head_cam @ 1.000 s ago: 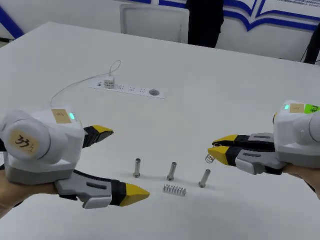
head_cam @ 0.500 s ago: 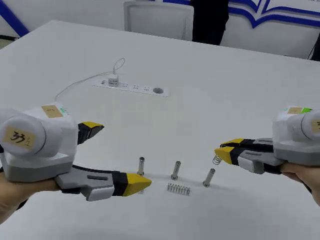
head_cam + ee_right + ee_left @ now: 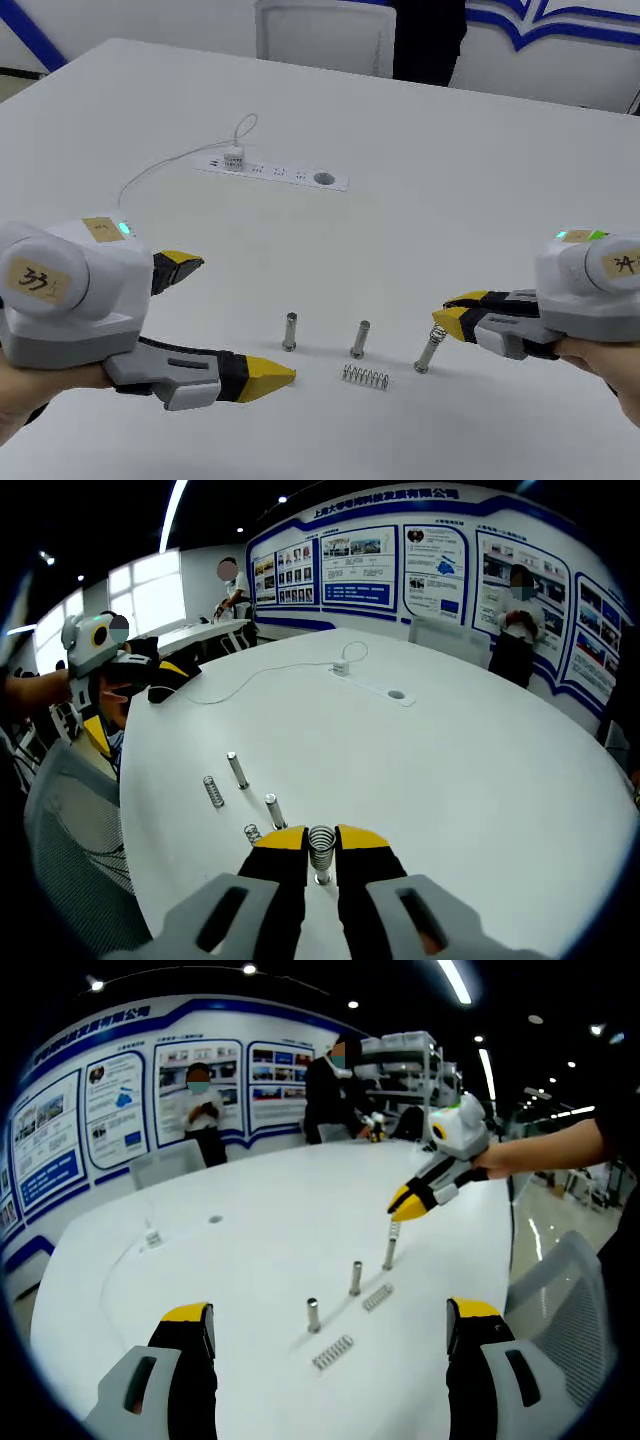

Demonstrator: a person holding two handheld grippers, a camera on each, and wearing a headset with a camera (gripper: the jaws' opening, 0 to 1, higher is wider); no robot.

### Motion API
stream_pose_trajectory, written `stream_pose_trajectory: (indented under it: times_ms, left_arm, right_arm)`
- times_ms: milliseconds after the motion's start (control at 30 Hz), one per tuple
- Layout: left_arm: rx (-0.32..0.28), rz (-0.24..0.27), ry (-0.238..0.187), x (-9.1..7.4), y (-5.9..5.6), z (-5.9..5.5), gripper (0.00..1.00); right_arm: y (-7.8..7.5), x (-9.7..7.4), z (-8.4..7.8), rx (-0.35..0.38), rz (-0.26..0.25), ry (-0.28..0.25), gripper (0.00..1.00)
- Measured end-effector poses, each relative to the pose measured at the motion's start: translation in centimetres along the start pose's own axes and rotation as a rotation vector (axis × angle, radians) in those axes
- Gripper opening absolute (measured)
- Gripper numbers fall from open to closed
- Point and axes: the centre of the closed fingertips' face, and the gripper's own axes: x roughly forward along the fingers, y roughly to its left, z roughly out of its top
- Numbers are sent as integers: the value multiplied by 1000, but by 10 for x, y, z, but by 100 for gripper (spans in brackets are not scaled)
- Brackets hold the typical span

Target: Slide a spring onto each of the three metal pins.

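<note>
Three metal pins stand in a row on the white table: the left pin (image 3: 290, 331), the middle pin (image 3: 359, 338) and the right pin (image 3: 427, 350). My right gripper (image 3: 455, 312) is shut on a small spring (image 3: 437, 332), which sits at the top of the right pin. In the right gripper view that spring (image 3: 320, 845) stands between the yellow tips of the right gripper (image 3: 320, 835). A loose spring (image 3: 364, 376) lies in front of the middle pin. A second loose spring (image 3: 333, 1351) lies nearer my left gripper (image 3: 225, 318), which is open and holds nothing.
A white power strip (image 3: 270, 172) with a plugged-in cable (image 3: 160, 165) lies at the far side of the table. A white chair (image 3: 325, 35) stands behind the table. People stand by the wall boards (image 3: 200, 1110).
My right gripper has come down and a little to the right with the spring, from beside the right pin's top onto it. The left gripper has hardly moved.
</note>
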Motion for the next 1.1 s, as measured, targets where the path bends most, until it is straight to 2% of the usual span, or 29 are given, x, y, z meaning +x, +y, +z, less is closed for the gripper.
stream_pose_trajectory:
  times_ms: [200, 433, 767, 900, 1100]
  left_arm:
    - [13, 1, 35, -2, 2, -9, 98]
    - [11, 9, 37, -1, 2, -10, 100]
    - [18, 1, 55, 3, -1, -11, 100]
    - [5, 3, 34, 4, -1, -5, 100]
    - [8, 1, 38, 5, -2, -7, 100]
  right_arm:
    - [-2, 5, -9, -19, -1, 28, 10]
    - [-3, 9, -15, -7, -3, 37, 11]
    - [-2, 23, -31, -14, -17, 59, 11]
    - [-3, 28, -37, 1, -20, 66, 11]
    - [-2, 32, -46, -7, -20, 92, 11]
